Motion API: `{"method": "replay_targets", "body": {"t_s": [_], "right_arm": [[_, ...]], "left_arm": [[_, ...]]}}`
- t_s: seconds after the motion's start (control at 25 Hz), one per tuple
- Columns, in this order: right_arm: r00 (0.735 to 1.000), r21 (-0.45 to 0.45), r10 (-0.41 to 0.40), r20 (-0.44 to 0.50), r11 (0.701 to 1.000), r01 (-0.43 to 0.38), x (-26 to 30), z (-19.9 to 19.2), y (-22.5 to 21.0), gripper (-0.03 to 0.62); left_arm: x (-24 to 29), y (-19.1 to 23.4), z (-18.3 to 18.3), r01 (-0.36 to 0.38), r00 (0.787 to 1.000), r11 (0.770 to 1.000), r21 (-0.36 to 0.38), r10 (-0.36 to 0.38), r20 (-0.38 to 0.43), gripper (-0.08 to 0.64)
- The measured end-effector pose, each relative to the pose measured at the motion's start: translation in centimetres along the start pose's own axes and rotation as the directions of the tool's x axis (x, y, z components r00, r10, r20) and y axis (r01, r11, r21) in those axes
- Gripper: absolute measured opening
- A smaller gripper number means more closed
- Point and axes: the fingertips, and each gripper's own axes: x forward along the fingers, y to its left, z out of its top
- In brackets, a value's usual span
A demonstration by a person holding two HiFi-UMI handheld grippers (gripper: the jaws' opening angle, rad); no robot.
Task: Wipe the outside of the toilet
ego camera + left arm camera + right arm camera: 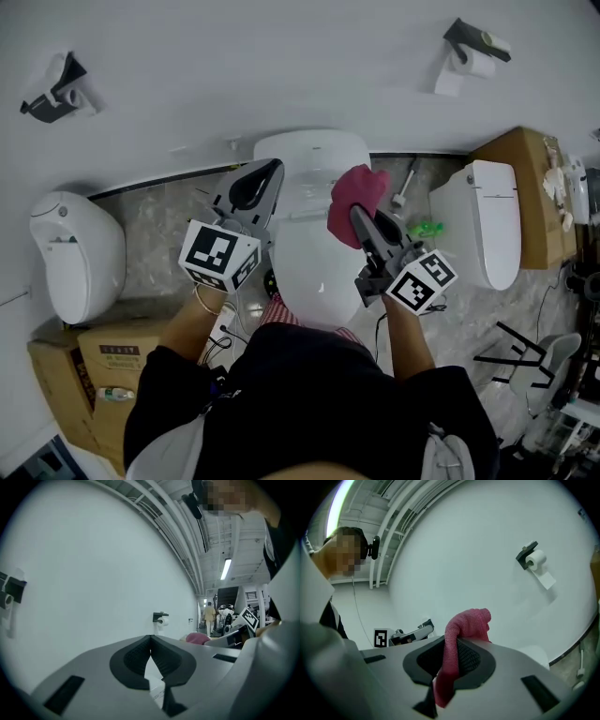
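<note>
Pinching the pink cloth tight, the right gripper hovers nearest the toilet, seemingly just above its right side; the left gripper, closed on nothing, hangs over its left.

The white toilet stands upright against the wall, with its lid shut. A crumpled pink cloth hangs at 1 o'clock from the lid's middle, pinched by the right gripper.

Right gripper fingers clamped on pink cloth; white wall behind.
</note>
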Motion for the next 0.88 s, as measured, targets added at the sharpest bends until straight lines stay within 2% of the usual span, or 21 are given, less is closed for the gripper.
{"method": "replay_targets", "body": {"t_s": [0.36, 0.6, 0.88], "right_arm": [[0.992, -0.059, -0.048, -0.118, 0.997, 0.042, 6.2, -2.3, -1.1, 0.055], [0.978, -0.12, -0.048, -0.204, 0.992, 0.024, 12.2, -3.3, -1.1, 0.055], [0.96, -0.117, -0.021, -0.279, 0.993, -0.013, 15.2, -4.8, -0.8, 0.055]], "left_arm": [[0.7, 6.5, -2.0, -0.02, 1.0, 0.998, -0.06, 0.021, 0.01, 0.009], [0.9, 10.8, -3.3, -0.035, 0.999, 0.993, -0.109, 0.036, 0.005, 0.009], [-0.5, 13.6, -2.9, -0.114, 0.993, 0.991, -0.073, 0.116, 0.02, 0.009]]}}
